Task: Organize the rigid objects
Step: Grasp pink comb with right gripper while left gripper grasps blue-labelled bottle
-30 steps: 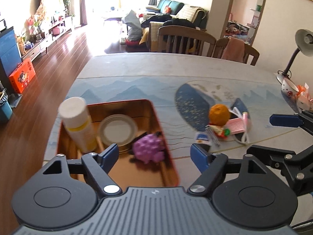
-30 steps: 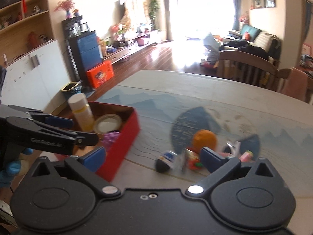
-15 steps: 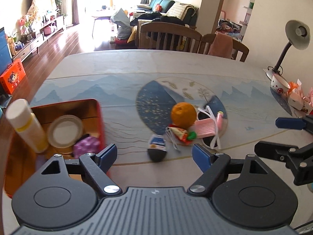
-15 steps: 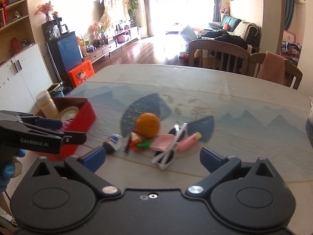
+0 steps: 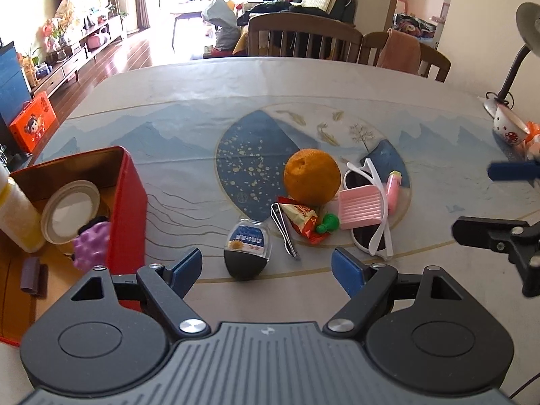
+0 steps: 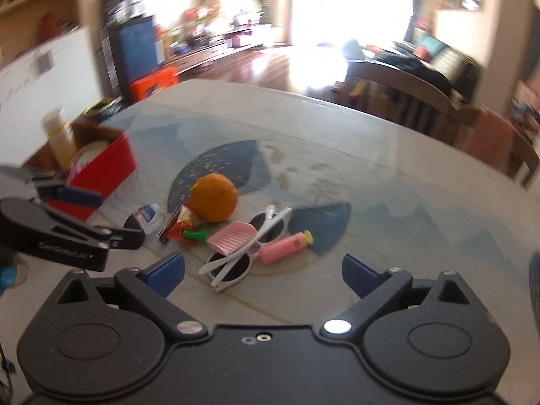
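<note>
A pile lies on the table's middle: an orange point(image 5: 311, 181) point(image 6: 213, 196), white sunglasses point(image 5: 370, 209) point(image 6: 244, 248), a pink ridged block point(image 5: 360, 206) point(image 6: 232, 237), a pink tube point(image 5: 393, 187) point(image 6: 285, 247), a red snack packet point(image 5: 302, 221), a green piece point(image 5: 327, 222), metal clippers point(image 5: 284, 234) and a black-and-blue case point(image 5: 248, 249) point(image 6: 145, 217). My left gripper point(image 5: 266, 270) is open and empty, just short of the case. My right gripper point(image 6: 263, 275) is open and empty, just short of the sunglasses.
A red box point(image 5: 133, 202) point(image 6: 101, 177) at the left holds a white bottle point(image 5: 15, 214), a round lid point(image 5: 69, 209) and a purple toy point(image 5: 91, 244). A desk lamp point(image 5: 516, 50) and a mug point(image 5: 508, 126) stand at the far right. Chairs point(image 5: 303, 38) line the far edge.
My left gripper has swung right from over the red box to face the pile. My right gripper has moved closer to the sunglasses. Both stay open and empty.
</note>
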{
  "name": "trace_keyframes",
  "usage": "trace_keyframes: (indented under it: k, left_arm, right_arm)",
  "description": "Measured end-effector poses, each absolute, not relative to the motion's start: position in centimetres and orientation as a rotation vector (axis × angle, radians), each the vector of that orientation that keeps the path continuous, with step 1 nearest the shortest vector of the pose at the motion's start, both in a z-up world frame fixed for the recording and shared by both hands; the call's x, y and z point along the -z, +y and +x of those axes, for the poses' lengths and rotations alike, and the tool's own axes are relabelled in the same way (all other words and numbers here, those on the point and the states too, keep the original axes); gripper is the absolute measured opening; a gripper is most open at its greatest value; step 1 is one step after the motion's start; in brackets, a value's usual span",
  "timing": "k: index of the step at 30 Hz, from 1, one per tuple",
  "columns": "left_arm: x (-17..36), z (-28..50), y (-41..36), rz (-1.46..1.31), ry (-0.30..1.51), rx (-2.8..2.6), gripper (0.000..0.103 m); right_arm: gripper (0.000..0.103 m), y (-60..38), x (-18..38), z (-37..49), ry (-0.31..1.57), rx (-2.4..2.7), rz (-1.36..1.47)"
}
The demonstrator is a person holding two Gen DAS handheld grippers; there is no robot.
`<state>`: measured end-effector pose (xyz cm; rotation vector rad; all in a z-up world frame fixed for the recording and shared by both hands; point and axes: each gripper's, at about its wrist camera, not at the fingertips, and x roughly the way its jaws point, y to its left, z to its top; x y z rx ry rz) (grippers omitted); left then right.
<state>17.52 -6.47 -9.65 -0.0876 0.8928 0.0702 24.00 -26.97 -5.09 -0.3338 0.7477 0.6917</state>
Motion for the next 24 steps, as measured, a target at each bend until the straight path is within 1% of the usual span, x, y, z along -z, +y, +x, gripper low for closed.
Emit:
trace_keyframes:
  k: [2, 5, 6, 7, 10, 11, 12, 18, 20, 24]
  left_arm:
    - [10.1, 17.9, -6.7, -0.080, 0.899, -0.076, 0.084]
    - [10.9, 18.7, -6.6, -0.087, 0.913, -0.096, 0.084]
    - [11.1, 18.9, -6.6, -0.090, 0.917, -0.101, 0.084]
    - [11.3, 19.2, -6.5, -0.091, 0.920, -0.109, 0.084]
    - [11.8, 19.7, -6.1, -0.108, 0.929, -0.120, 0.084]
    - [11.9, 19.8, -6.0, -0.110, 0.932, -0.125, 0.084]
    - [12.1, 19.8, -5.9, -0.110, 0.934, -0.129, 0.084]
    - [12.8, 20.2, -5.4, -0.105, 0.953, -0.147, 0.083]
    - [13.0, 20.3, -5.2, -0.107, 0.953, -0.149, 0.082]
    - [13.1, 20.3, -5.1, -0.098, 0.945, -0.142, 0.069]
  right_arm:
    - [0.096, -26.0, 5.2, 24.5, 0.746, -0.746, -0.388]
    - [0.094, -24.7, 5.9, 25.3, 0.751, -0.808, -0.443]
    - [0.093, -24.3, 6.2, 25.6, 0.752, -0.823, -0.460]
    - [0.089, -23.8, 6.4, 25.9, 0.754, -0.839, -0.478]
    - [0.087, -22.7, 7.2, 26.5, 0.758, -0.882, -0.529]
    - [0.081, -22.4, 7.4, 26.7, 0.758, -0.897, -0.545]
    - [0.080, -22.1, 7.6, 26.9, 0.759, -0.911, -0.564]
    - [0.074, -20.4, 8.8, 27.7, 0.744, -0.963, -0.668]
    - [0.072, -20.0, 9.1, 27.9, 0.742, -0.977, -0.690]
    - [0.067, -19.3, 9.8, 28.3, 0.752, -0.978, -0.711]
